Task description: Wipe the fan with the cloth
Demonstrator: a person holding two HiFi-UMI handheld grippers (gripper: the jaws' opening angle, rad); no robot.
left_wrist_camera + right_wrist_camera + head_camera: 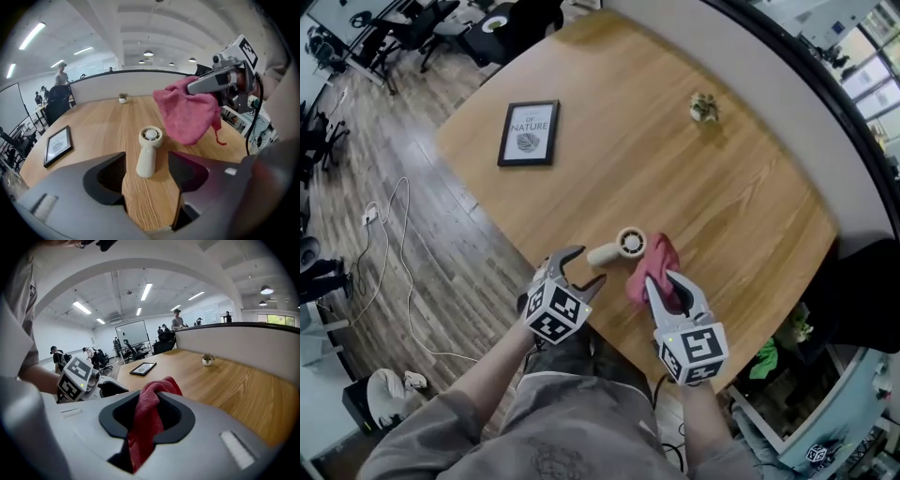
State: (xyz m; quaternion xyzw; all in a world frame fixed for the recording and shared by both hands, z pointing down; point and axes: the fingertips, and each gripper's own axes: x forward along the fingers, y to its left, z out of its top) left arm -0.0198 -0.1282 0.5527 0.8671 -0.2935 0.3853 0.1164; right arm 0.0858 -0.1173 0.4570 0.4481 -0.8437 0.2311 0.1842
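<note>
Grey-sleeved arms point(487, 398) reach down over the big round wooden table point(731, 187). The left gripper point(584, 267) hangs just before the small cream hand fan point(623, 247), jaws wide apart, holding nothing. The right gripper point(664, 281) pinches the pink cloth point(661, 255) just beside the fan. A black picture frame point(529, 132) lies far past the fan.

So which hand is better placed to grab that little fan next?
The left. The left gripper has its jaws open, lined up on the handle of the fan just ahead of it. The right gripper is shut on the pink cloth, so it can't take the fan.
</note>
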